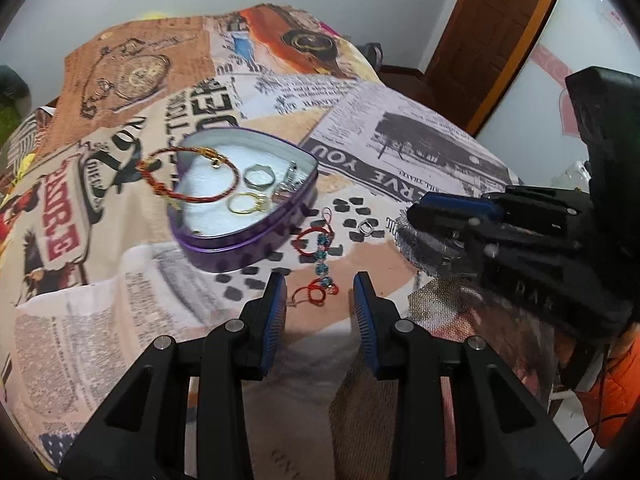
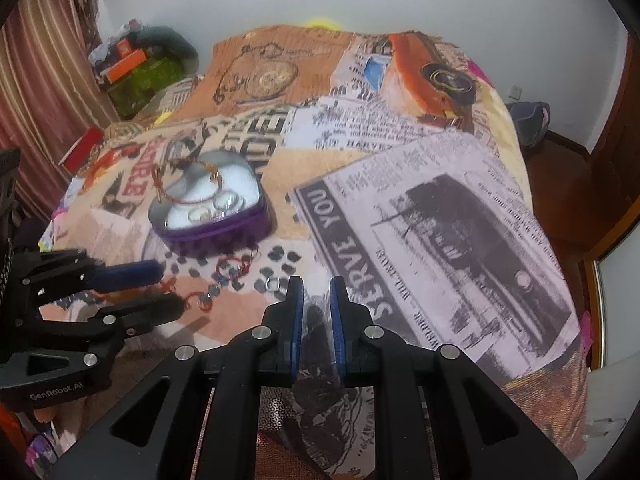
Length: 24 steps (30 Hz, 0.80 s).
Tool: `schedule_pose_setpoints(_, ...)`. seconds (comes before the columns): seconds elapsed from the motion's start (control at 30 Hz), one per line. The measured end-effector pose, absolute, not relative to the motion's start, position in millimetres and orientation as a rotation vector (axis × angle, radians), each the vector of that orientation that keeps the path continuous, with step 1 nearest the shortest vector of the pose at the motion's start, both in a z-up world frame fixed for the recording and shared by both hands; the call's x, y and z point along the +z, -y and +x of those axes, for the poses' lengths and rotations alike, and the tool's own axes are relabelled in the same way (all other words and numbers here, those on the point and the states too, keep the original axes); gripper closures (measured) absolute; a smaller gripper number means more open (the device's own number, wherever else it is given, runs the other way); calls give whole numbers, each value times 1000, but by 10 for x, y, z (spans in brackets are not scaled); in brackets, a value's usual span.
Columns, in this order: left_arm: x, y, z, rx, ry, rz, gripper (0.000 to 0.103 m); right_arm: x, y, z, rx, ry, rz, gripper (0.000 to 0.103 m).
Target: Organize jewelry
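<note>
Purple tin (image 1: 224, 252) hides its near contents; left fingers (image 1: 320, 288) open, right fingers (image 2: 316, 292) nearly closed, empty.

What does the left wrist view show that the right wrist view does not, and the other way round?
Only the left wrist view shows the pale panel beside the door.

Only the right wrist view shows the striped curtain and the green and orange clutter in the corner.

Both show the purple heart tin with the red bangle and rings, the blue bead chain, the loose silver ring, and both grippers, left gripper and right gripper.
</note>
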State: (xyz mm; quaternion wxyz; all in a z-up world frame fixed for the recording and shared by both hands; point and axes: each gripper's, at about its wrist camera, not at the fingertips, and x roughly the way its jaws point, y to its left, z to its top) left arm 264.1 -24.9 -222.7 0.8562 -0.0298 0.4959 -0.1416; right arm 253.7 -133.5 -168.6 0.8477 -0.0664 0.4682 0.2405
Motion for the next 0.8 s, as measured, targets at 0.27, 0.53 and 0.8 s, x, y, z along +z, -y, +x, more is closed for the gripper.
schedule_pose_setpoints(0.27,-2331,304,2746,-294,-1037,-20,80,-1753,1250,2513,561,-989,-168,91)
schedule_pose_setpoints(0.53,-2354,99,2729,-282,-1026,-72,97,-1812,1092,2559,600,-996,-195,91)
schedule_pose_setpoints(0.8,-2338,30,2647,-269,-1007,-72,97,-1924,985,2524,599,-984,-276,89)
